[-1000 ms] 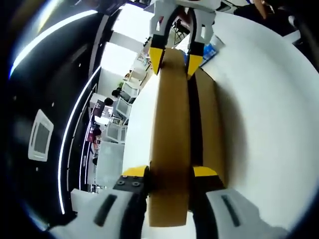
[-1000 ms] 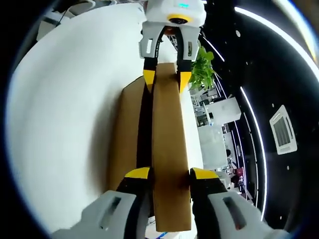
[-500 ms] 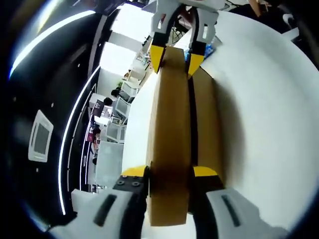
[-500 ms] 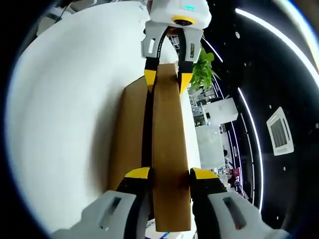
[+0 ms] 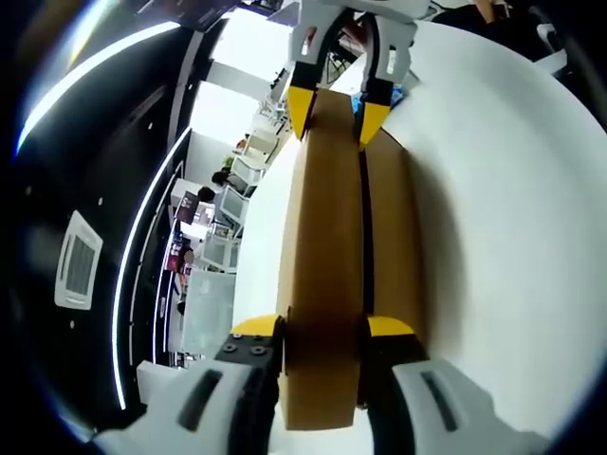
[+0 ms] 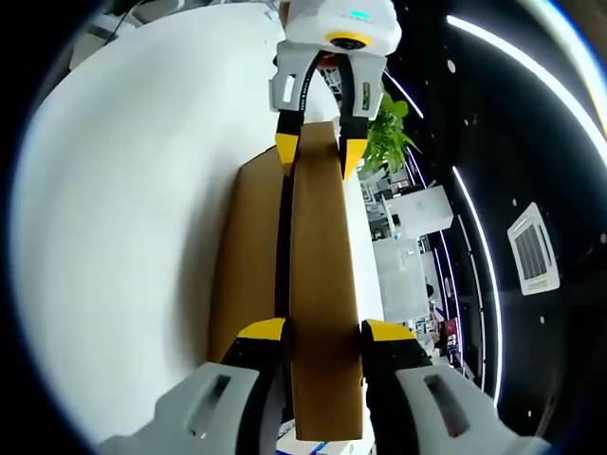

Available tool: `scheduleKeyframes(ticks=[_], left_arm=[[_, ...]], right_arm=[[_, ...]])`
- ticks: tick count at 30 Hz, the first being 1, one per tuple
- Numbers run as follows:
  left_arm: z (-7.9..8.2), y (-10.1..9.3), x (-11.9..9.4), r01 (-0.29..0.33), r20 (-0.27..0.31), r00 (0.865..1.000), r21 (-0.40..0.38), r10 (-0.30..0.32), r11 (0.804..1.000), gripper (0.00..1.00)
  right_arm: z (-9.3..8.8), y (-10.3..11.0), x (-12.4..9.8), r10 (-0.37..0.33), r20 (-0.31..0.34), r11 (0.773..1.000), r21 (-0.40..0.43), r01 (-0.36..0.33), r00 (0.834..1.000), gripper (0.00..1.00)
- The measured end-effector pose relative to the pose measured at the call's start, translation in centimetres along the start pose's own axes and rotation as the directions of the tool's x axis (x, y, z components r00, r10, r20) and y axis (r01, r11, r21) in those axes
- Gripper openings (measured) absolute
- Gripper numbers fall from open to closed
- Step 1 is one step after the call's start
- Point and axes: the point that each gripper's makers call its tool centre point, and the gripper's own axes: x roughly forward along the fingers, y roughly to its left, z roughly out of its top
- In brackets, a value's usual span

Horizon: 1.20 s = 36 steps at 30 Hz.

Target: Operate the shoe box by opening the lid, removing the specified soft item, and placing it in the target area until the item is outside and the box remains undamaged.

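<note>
Brown cardboard lid (image 5: 324,284) sits between yellow-tipped jaws of left gripper (image 5: 322,327), jaws closed against both its faces. Right gripper (image 6: 322,330) clamps same lid (image 6: 322,303) from opposite end, jaws pressed on both faces. In left gripper view, right gripper (image 5: 337,100) shows at far end of lid; in right gripper view, left gripper (image 6: 316,152) at far end. Box body (image 5: 394,237) lies just beside lid, dark gap between them, on white table (image 5: 512,218). Green plant (image 6: 387,133) stands beyond table edge. Soft item: cannot tell where.
</note>
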Motion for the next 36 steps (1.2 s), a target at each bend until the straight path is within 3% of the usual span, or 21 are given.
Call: scheduleKeyframes(ticks=[15,30,36], left_arm=[[-0.1,-1.0,-0.8,0.019,-0.043,0.999,0.026,-0.018,0.999,0.31],[-0.3,-1.8,-0.6,-0.013,-0.044,0.999,0.036,0.014,0.999,0.31],[-0.6,-1.9,-0.7,-0.073,-0.033,0.997,0.040,0.075,0.997,0.30]], right_arm=[[0.1,0.8,-0.2,0.008,0.005,1.000,-0.002,-0.008,1.000,0.30],[0.1,1.9,-0.2,0.006,0.016,1.000,0.006,-0.006,1.000,0.30],[0.2,2.1,-0.2,-0.042,0.038,0.999,-0.001,0.042,0.998,0.30]])
